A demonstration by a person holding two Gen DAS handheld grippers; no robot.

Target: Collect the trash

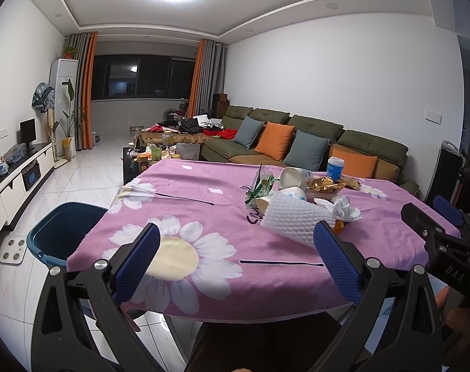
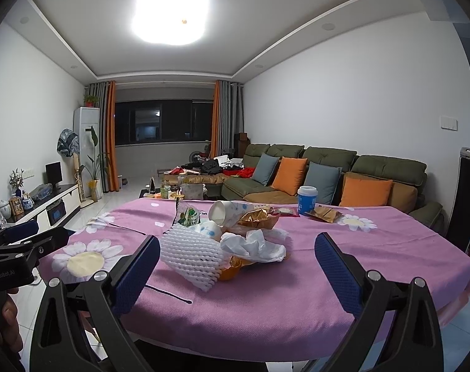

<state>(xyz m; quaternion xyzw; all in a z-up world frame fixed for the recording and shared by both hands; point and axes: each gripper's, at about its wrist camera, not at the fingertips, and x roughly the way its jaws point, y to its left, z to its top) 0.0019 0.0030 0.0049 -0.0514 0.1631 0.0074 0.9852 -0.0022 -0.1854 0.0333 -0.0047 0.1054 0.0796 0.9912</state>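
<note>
A heap of trash lies on the pink flowered tablecloth (image 1: pixel 204 217): a white foam fruit net (image 1: pixel 293 217) (image 2: pixel 190 252), crumpled white tissue (image 1: pixel 346 209) (image 2: pixel 255 245), tipped paper cups (image 1: pixel 292 178) (image 2: pixel 225 212), a green wrapper (image 1: pixel 261 186) (image 2: pixel 188 215) and gold wrappers (image 1: pixel 326 184) (image 2: pixel 256 217). A dark blue bin (image 1: pixel 61 232) stands on the floor at the table's left edge. My left gripper (image 1: pixel 237 249) is open over the near cloth, left of the net. My right gripper (image 2: pixel 237 262) is open, with the heap just beyond its fingers. Both hold nothing.
A blue-and-white tub (image 1: pixel 334 167) (image 2: pixel 306 200) stands at the table's far side. Behind it runs a green sofa (image 1: pixel 312 136) with orange and grey cushions. A cluttered low table (image 1: pixel 154 152) and a white TV cabinet (image 1: pixel 15 179) sit further off. Tiled floor (image 1: pixel 80 179) lies left.
</note>
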